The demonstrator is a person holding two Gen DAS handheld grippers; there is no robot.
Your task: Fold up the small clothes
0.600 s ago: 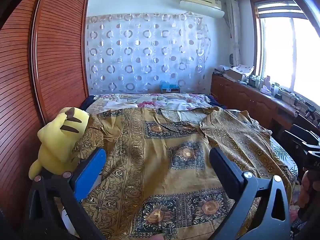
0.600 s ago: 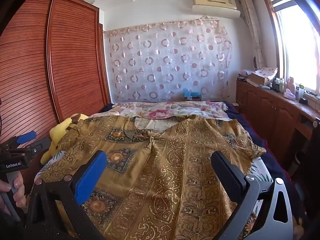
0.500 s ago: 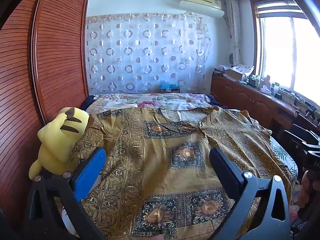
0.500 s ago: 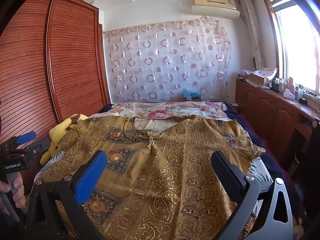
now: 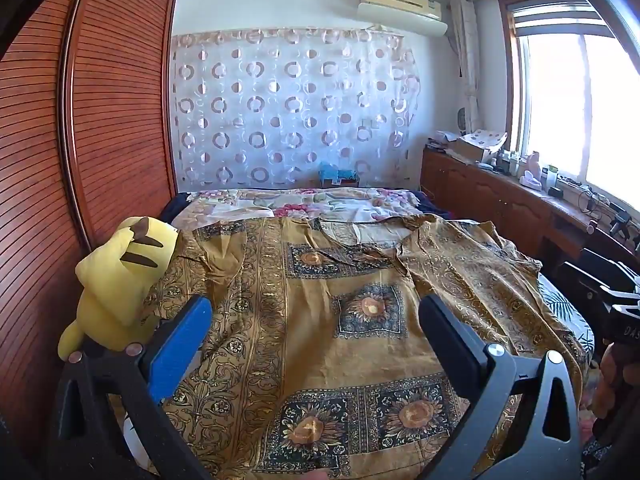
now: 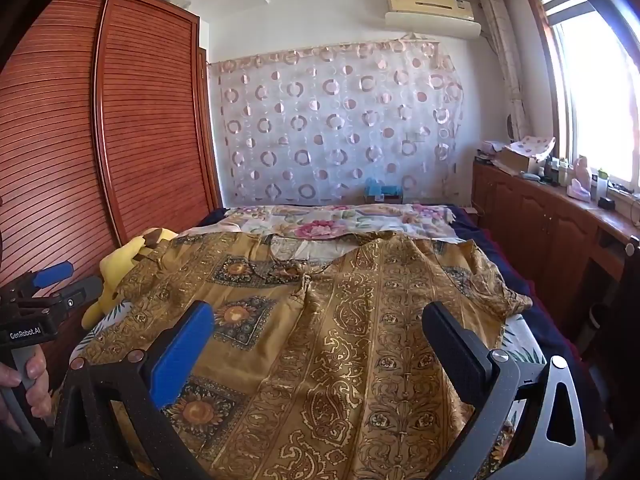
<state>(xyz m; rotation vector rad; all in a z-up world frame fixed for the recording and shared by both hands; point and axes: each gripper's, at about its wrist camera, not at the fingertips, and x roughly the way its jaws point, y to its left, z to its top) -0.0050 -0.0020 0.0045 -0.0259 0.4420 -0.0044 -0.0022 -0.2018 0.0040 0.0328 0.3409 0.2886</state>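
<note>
Bed [image 5: 568, 312] carried a gold patterned shirt [image 5: 320, 320] spread flat, front up, neckline at the far end near the floral quilt [image 6: 340, 220], hem nearest both grippers; long axis ran straight away from the cameras; 1 sleeve lay toward the wardrobe [image 5: 80, 140], the other toward the window side. Yellow plush toy [image 5: 120, 280] sat at the shirt's left sleeve, touching the cloth. Left gripper [image 5: 316, 332] hovered above the hem, jaws wide apart, holding nothing; right gripper [image 6: 320, 336] likewise spread and empty above the right half. Judgement: each gripper was nearer its own sleeve, so the 1st fold probably starts from a sleeve or side edge. Legible writing: "GenRobot.AI" on the left gripper body in the right wrist view; "DAS" partly visible on the other handle.
</note>
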